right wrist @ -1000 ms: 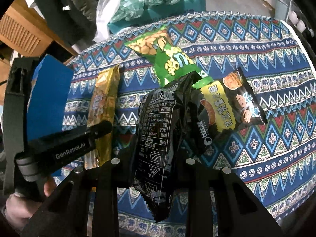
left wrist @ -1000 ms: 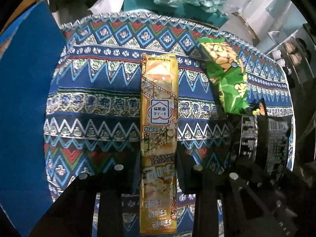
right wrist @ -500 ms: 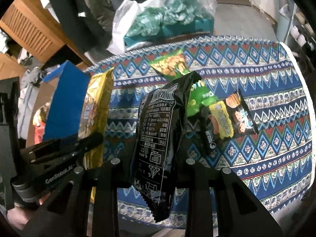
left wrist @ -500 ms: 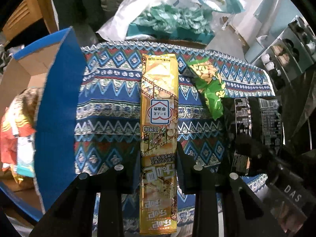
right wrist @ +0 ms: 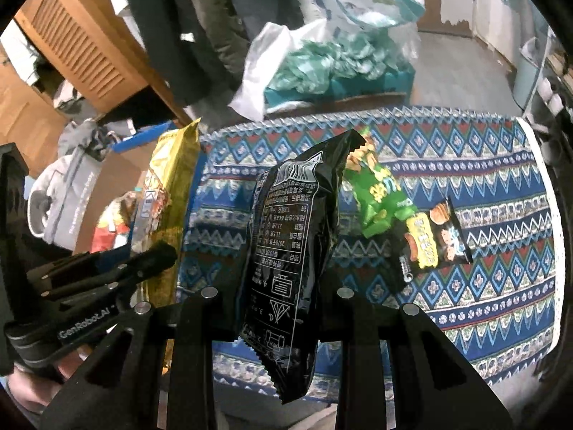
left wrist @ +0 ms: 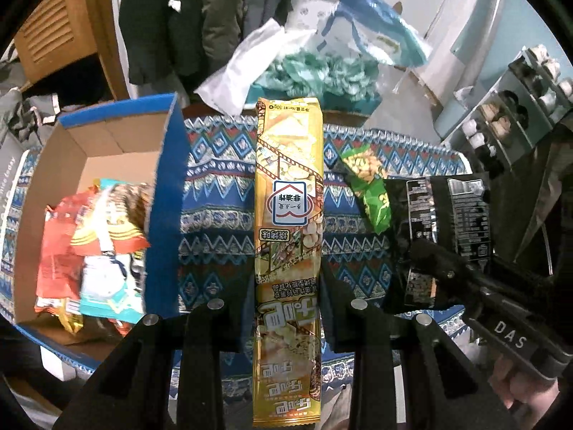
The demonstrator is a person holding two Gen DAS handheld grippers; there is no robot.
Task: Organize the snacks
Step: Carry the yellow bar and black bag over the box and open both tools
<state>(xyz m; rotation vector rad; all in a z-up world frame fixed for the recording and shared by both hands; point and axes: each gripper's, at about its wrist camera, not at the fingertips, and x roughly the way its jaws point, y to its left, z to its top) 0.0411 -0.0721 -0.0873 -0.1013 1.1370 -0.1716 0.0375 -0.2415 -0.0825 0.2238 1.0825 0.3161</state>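
My left gripper (left wrist: 286,286) is shut on a long yellow snack pack (left wrist: 288,215) and holds it above the patterned tablecloth (left wrist: 218,215). My right gripper (right wrist: 283,286) is shut on a black snack bag (right wrist: 297,236), also lifted; the bag shows in the left wrist view (left wrist: 444,229). The yellow pack shows at the left of the right wrist view (right wrist: 172,193). A green snack bag (right wrist: 376,197) and a small black-and-yellow snack pack (right wrist: 433,240) lie on the cloth. A blue cardboard box (left wrist: 164,215) at the left holds several snack bags (left wrist: 93,240).
Behind the table's far edge lie a white plastic bag with teal contents (left wrist: 308,71) and hanging dark clothes (left wrist: 172,18). A wooden cabinet (right wrist: 82,43) stands at the back left. A shelf with small items (left wrist: 512,114) is at the right.
Both grippers have risen and pulled back from the table with their packs. The open blue box and its contents have come into the left wrist view.
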